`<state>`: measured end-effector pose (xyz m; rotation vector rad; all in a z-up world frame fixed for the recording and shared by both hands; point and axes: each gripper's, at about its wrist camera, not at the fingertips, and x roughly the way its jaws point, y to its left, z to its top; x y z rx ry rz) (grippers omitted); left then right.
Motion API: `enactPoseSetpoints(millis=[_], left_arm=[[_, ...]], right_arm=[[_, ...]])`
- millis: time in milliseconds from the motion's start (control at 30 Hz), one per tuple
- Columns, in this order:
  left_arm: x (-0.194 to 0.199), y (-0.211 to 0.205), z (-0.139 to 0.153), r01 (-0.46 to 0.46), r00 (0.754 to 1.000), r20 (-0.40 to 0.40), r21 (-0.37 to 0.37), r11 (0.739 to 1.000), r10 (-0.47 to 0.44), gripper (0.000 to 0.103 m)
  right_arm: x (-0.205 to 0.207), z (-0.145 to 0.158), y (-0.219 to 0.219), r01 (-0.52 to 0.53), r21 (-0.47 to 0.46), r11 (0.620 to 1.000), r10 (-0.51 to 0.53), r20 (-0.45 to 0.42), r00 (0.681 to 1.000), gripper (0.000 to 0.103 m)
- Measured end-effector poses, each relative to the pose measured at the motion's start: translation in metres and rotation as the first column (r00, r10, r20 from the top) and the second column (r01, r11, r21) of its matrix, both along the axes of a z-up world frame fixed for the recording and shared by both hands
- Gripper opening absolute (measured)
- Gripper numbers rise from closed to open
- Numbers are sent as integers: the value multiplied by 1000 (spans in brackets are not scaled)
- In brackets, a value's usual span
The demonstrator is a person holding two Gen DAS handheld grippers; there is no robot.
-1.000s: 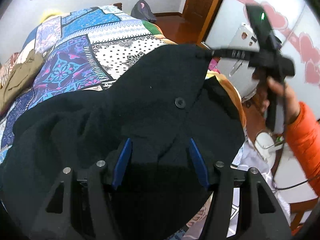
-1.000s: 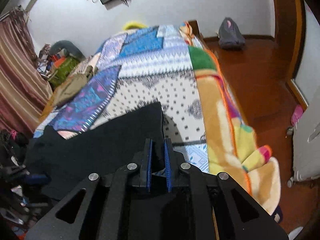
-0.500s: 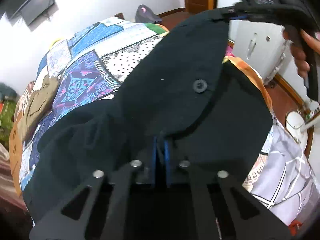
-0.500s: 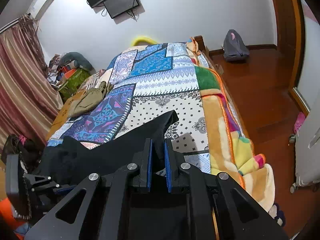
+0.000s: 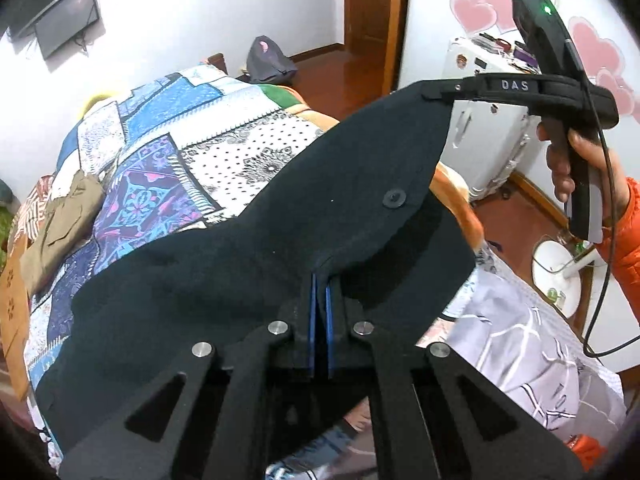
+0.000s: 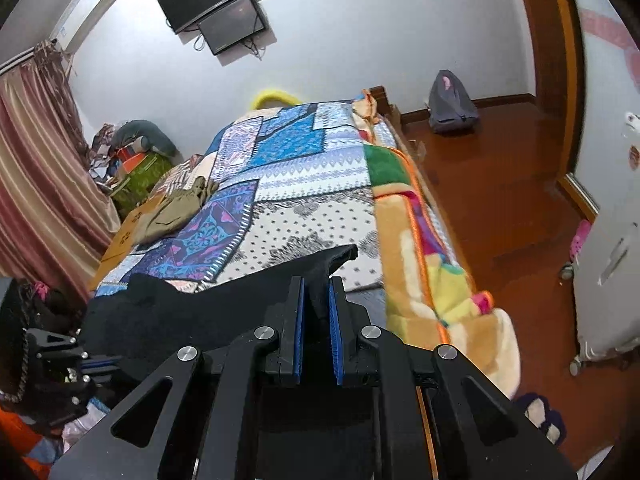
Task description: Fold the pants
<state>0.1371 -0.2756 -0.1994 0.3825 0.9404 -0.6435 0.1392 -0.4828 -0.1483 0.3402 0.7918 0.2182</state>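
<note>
Left wrist view: the left claw (image 5: 319, 292) is clamped on the black pants (image 5: 248, 248) at lower centre, waistband stretched to the right claw (image 5: 434, 94) at upper right, above the patchwork bed (image 5: 160, 152). Right wrist view: that claw pinches a waistband corner; soft, limp cloth, best held by the waistband corners.

We are seeing open quilt (image 6: 312, 184) toward the bed's far end; khaki clothes (image 6: 176, 208) are crowding its left edge, a suitcase (image 6: 608, 280) is flanking the right.
</note>
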Motion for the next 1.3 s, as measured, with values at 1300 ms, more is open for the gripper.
enactPoseSetpoints(millis=[1300], left_arm=[[-28, 6, -32, 18, 984, -179, -30, 999, -23, 20]], right_arm=[[-93, -117, 6, 111, -40, 993, -118, -280, 953, 23]])
